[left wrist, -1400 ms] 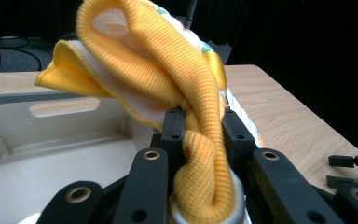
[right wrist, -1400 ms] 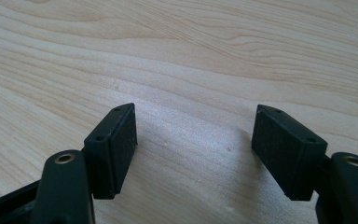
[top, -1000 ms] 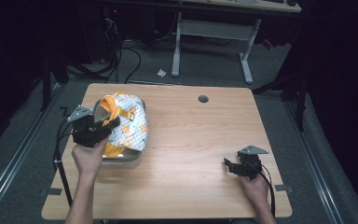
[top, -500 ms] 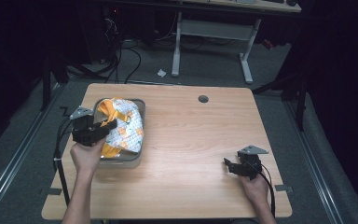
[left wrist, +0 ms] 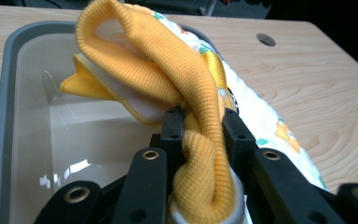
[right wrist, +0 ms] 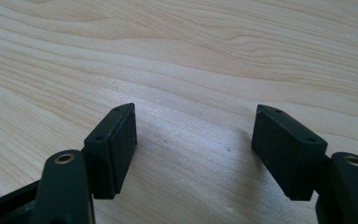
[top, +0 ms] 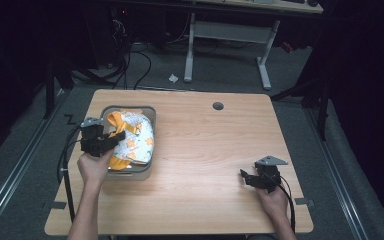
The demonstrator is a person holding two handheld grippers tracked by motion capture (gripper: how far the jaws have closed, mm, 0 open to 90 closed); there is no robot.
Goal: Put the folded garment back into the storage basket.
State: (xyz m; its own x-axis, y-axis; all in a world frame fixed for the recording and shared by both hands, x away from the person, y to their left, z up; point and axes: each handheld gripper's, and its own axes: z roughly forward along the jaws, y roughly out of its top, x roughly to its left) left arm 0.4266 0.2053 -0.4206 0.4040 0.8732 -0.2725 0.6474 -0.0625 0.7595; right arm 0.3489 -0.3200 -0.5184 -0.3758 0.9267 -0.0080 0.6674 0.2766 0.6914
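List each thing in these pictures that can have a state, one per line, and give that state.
Left gripper: shut on the yellow cuff of the garment.
Right gripper: open, nothing between its jaws, low over the table.
Garment: bunched, partly inside the bin, draped over its right rim.
Bin: upright on the table, no lid on it, its floor partly bare.
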